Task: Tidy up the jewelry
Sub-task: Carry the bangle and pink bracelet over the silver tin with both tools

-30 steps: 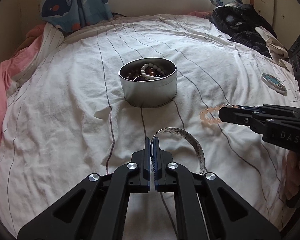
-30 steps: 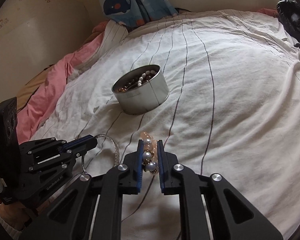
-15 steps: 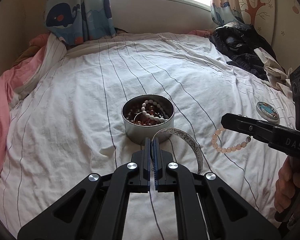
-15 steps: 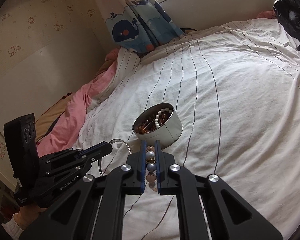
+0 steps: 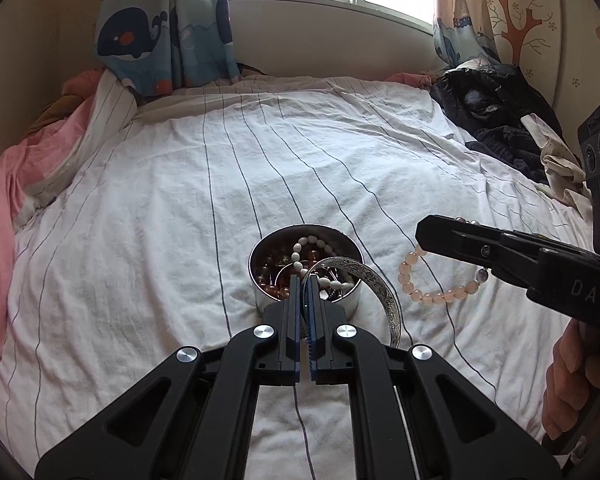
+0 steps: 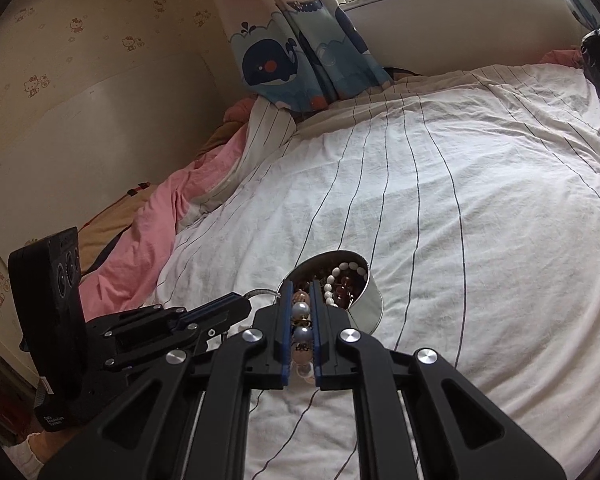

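1. As both pieces hang clear of the striped sheet (image 5: 148, 240), the round metal tin (image 5: 260, 276) is seen just beyond the left gripper (image 5: 305, 292), directly ahead along its fingers; its open mouth faces up and already holds beaded strands.
2. The left gripper is pressed together on the rim of the silver bangle (image 5: 380, 284), whose hoop curves to the right and overlaps the tin's near right edge in the left wrist view.
3. The right gripper (image 6: 301, 304) is pinched on the pink bead bracelet (image 5: 428, 292), whose loop dangles right of the tin, apart from it.
4. The left hand is judged nearer the tin.
5. Both grippers are pitched downward toward the tin.
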Action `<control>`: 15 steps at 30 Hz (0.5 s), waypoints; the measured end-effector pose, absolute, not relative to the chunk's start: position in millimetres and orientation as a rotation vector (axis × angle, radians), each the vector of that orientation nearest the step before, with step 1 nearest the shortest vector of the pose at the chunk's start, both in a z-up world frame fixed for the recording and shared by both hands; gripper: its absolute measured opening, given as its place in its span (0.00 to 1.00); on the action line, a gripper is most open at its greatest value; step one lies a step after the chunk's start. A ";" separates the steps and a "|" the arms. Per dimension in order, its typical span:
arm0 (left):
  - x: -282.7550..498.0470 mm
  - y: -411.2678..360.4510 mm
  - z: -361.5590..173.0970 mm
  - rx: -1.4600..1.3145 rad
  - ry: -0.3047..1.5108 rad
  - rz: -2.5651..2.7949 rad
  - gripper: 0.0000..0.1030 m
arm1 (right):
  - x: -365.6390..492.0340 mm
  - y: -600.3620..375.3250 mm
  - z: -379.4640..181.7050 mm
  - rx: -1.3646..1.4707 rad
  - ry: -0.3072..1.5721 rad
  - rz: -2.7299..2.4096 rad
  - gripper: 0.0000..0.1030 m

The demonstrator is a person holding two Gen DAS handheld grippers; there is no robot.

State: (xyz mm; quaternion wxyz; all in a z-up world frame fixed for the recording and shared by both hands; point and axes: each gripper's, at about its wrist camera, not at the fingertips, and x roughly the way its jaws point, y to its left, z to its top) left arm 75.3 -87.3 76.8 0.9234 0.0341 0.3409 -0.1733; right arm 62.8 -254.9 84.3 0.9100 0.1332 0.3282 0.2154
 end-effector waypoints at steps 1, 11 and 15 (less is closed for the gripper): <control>77.7 -87.5 76.6 0.071 0.700 -0.355 0.03 | 66.3 -253.7 84.5 0.272 0.677 0.447 0.09; 96.0 -87.1 70.8 0.057 0.704 -0.345 0.03 | 87.1 -250.8 79.9 0.282 0.676 0.457 0.09; 103.3 -89.8 67.2 0.043 0.709 -0.344 0.03 | 94.2 -252.1 78.4 0.294 0.676 0.460 0.09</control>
